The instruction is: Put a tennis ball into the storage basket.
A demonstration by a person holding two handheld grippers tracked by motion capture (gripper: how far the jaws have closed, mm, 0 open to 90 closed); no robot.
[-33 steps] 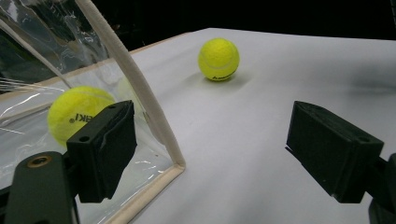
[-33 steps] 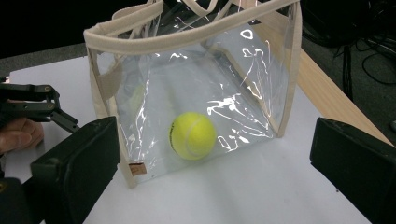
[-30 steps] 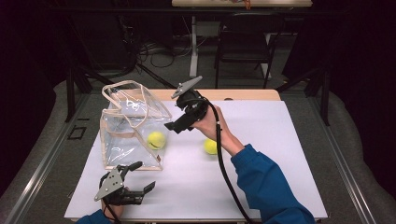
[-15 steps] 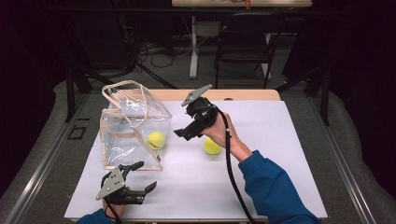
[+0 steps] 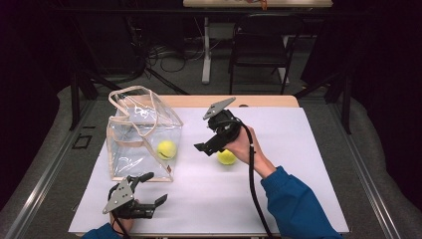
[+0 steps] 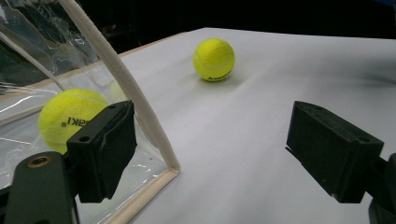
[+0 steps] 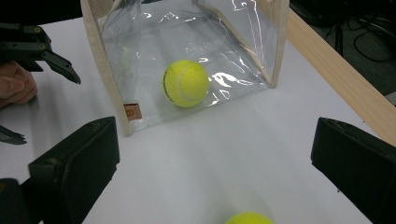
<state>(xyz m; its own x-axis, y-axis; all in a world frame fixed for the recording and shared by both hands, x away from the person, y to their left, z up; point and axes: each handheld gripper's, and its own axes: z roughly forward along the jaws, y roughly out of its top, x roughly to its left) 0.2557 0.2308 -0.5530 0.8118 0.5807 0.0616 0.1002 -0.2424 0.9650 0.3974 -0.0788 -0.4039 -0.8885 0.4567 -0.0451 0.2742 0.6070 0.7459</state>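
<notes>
Bright tabletop, dark surroundings, slight blur

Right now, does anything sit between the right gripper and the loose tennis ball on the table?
Nothing visible does. The right gripper hangs open just above the loose tennis ball, with bare white table around it. The clear bag stands off to the side with a second ball inside.

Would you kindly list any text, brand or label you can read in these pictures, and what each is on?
Ball in the bag: dark print, partly hidden, not readable for sure.
Ball on the table: dark print, too small to read.
Bag's brown tag: too small to read.
</notes>
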